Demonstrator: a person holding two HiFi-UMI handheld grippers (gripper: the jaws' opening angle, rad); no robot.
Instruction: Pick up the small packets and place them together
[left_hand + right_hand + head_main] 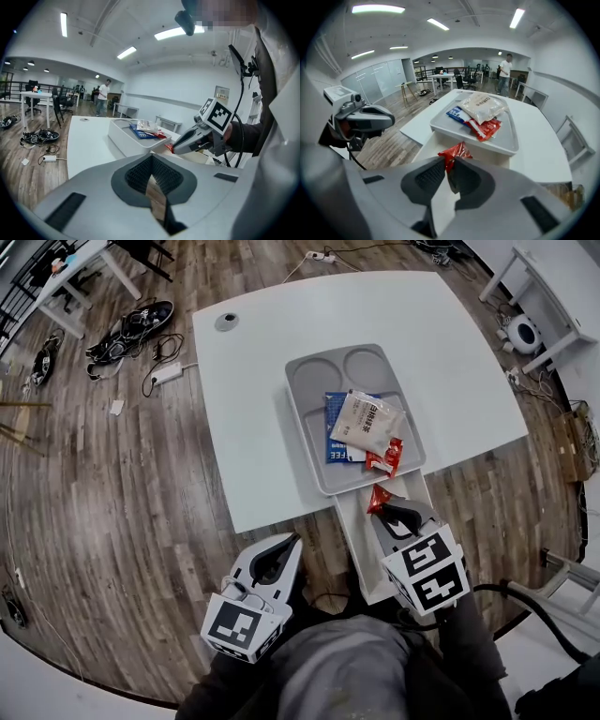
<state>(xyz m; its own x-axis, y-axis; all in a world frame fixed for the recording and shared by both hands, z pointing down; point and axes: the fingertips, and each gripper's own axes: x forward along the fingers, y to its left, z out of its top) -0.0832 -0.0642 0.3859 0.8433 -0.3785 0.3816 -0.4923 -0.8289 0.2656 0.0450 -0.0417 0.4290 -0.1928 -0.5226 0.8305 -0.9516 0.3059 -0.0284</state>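
A grey tray (305, 427) on the white table (272, 362) holds a blue packet (335, 412), a pale packet (367, 421) lying over it, and a red packet (386, 457) by the near rim. The same pile of pale (483, 105), blue (453, 113) and red (488, 127) packets shows in the right gripper view. My right gripper (389, 512) is shut on another small red packet (379, 497) (457, 151), just short of the tray's near edge. My left gripper (281, 549) (151, 159) hangs near my body, shut and empty.
A white box-like stand (361, 549) juts from the table's near edge under my right gripper. Cables, a power strip (167, 374) and shoes lie on the wooden floor at left. A round grommet (226, 322) sits at the table's far corner. More desks stand beyond.
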